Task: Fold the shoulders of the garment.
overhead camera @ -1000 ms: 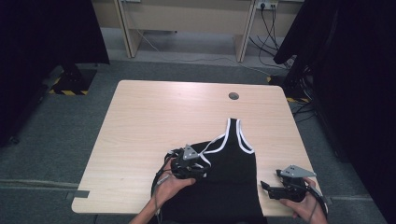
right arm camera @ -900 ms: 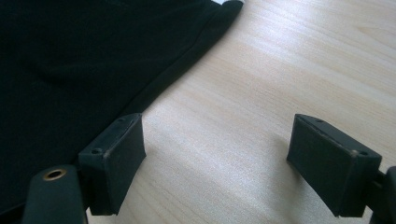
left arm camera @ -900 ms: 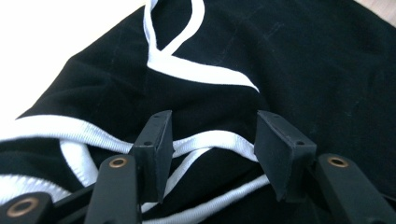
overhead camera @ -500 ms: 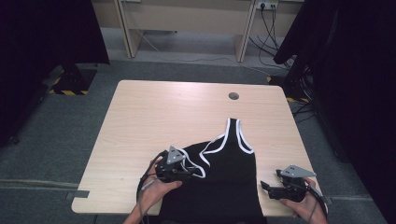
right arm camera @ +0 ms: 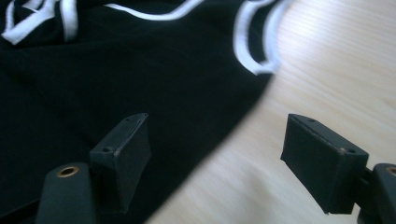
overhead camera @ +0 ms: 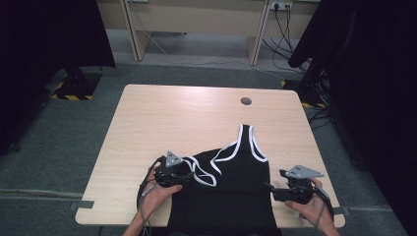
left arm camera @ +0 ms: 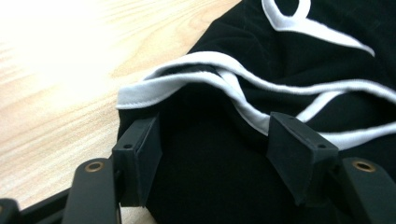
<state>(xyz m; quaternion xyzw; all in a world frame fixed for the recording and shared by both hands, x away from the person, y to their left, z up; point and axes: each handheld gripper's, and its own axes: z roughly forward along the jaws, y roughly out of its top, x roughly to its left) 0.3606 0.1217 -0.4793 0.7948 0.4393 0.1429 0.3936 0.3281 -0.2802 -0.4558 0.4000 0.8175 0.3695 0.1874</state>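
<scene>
A black tank top [overhead camera: 231, 191] with white trim lies on the near part of the light wood table [overhead camera: 187, 118], its hem hanging over the front edge. One strap [overhead camera: 253, 142] points away from me. My left gripper [overhead camera: 188, 178] sits at the top's left armhole. Its jaws have just been opening and stand apart over the fabric [left arm camera: 289, 79] without pressing on it [left arm camera: 212, 154]. My right gripper [overhead camera: 269, 189] is at the top's right edge and its jaws have just been closing a little. They remain wide apart [right arm camera: 224, 158], one over the cloth [right arm camera: 116, 70], one over bare wood.
A round cable hole [overhead camera: 246, 101] marks the table's far right. Beyond the table stand desk legs and floor cables [overhead camera: 290, 29]. Dark curtains hang at both sides, and a yellow-black striped base [overhead camera: 74, 91] sits on the floor at the left.
My left gripper has slid left along the top to its left armhole, and the white-trimmed shoulder now lies spread out. The right gripper has shifted slightly up and inward.
</scene>
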